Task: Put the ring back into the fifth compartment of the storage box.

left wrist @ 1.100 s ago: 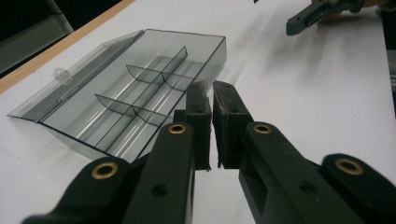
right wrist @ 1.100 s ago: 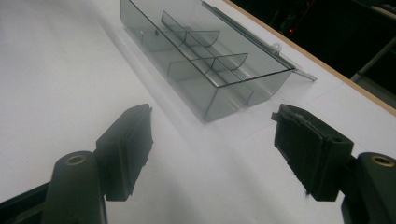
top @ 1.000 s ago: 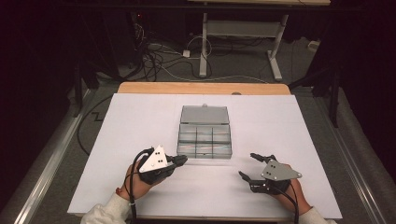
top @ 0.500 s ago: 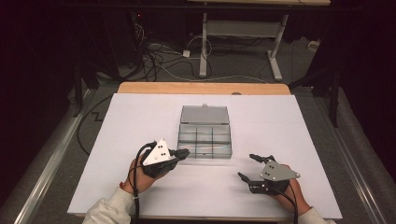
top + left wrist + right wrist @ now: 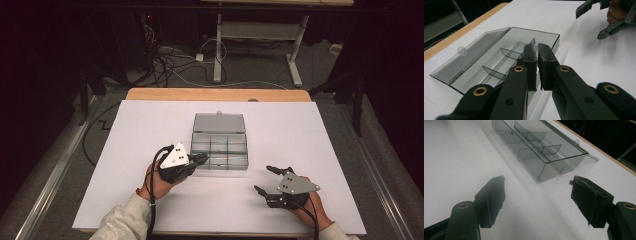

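The compartment box (image 5: 220, 145) is clear, smoke-tinted plastic, smooth and glossy, with thin see-through dividers and a matching hinged lid. The surface (image 5: 150, 130) looks like matt white paper or board, and pale wood shows along its far edge. The left tool (image 5: 537, 66) is matt black plastic with brass-coloured rivets; its pads (image 5: 547, 67) look rough and worn. The right tool (image 5: 537, 202) has the same matt black finish, with frayed pads (image 5: 589, 197). Each tool carries a dull grey plate (image 5: 175, 156).

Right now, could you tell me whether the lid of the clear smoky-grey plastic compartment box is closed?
No, the clear smoky-grey plastic compartment box stands open, its lid folded back flat on the white table and the dividers exposed.
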